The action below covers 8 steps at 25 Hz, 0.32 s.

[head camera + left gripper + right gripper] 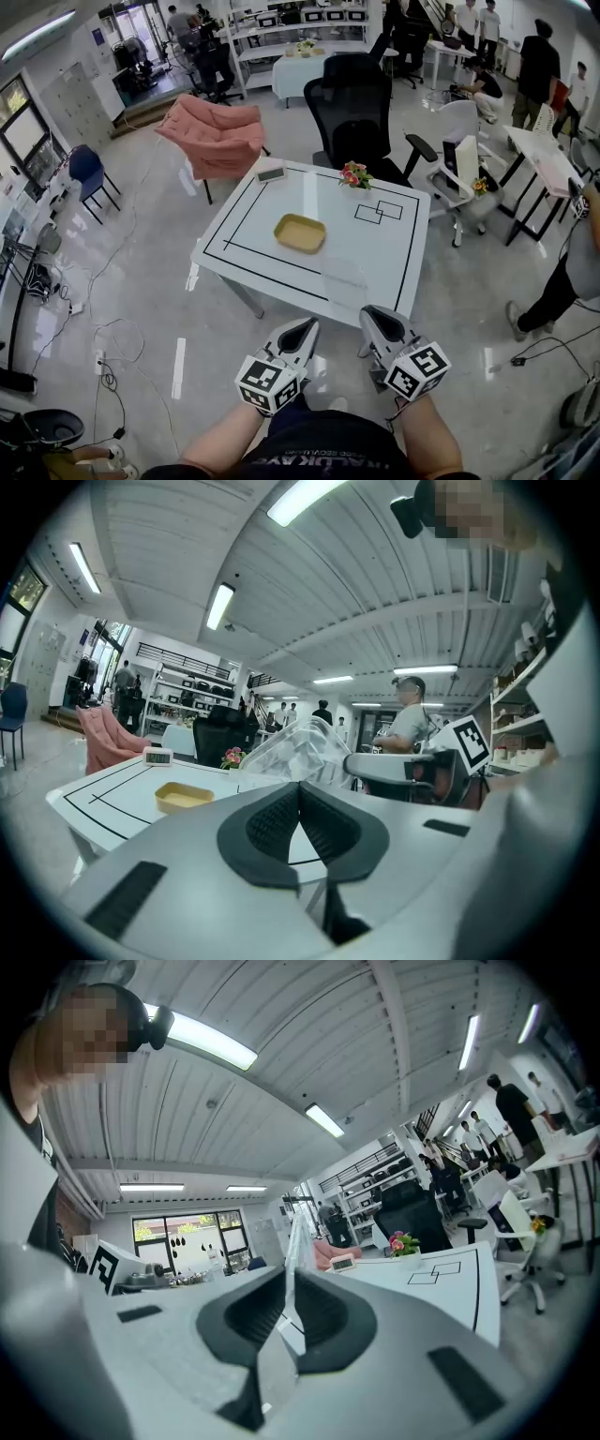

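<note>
left gripper (pixel 300 789) is closed at the tips on a clear bag (pixel 302 747) that bulges above them, over the near edge of the counter (pixel 375 253). the head view barely shows the bag. right gripper (pixel 286 1277), in its own view, pinches the bag edge-on.

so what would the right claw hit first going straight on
the clear plastic bag it pinches sits right in that line; beyond it the right claw looks to pass over the white table toward the small clock, though depth is unclear
</note>
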Available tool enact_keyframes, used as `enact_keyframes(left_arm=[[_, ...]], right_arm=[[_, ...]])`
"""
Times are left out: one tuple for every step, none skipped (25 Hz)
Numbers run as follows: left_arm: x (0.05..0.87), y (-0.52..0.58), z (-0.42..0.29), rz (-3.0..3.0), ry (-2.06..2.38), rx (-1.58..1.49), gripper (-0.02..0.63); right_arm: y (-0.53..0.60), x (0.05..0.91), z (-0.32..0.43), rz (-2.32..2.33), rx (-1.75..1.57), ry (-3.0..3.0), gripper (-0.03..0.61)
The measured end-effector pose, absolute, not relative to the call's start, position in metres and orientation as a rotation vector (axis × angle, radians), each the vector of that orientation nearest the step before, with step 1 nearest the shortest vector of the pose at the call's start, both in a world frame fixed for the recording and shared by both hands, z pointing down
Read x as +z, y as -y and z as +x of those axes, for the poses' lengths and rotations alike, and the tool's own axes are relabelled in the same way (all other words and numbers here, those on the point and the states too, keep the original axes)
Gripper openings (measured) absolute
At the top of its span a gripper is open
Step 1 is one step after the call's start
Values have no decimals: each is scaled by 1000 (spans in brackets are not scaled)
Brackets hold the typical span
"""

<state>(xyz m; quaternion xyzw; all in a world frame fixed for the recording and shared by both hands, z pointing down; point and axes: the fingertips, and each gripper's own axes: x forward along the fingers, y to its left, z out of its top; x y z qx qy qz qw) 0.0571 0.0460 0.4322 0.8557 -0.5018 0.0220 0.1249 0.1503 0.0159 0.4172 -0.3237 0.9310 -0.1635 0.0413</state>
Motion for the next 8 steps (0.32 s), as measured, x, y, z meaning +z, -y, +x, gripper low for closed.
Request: enact_keyframes(left_arm=[[433, -46, 58, 2493, 1463, 66, 2], [433, -46, 59, 2493, 1464, 67, 2], [434, -46, 60, 2493, 1464, 69, 2], [434, -45, 62, 2493, 1464, 71, 3], [434, -45, 63, 2494, 1464, 72, 2], [434, -45, 64, 2494, 1464, 74, 3], [433, -44, 65, 2495, 1464, 76, 2], [433, -44, 66, 2495, 1464, 77, 2]], right_arm=[[-16, 418, 151, -988, -500, -2850, 32], [-15, 418, 152, -986, -500, -2850, 32], [-15, 419, 153, -984, -501, -2850, 32], [-14, 419, 154, -983, -501, -2850, 32], [-14, 419, 155, -982, -501, -2850, 32], [-14, 419, 156, -982, -500, -2850, 32], [-13, 418, 157, -981, -500, -2850, 32], [-13, 418, 158, -980, -499, -2850, 32]])
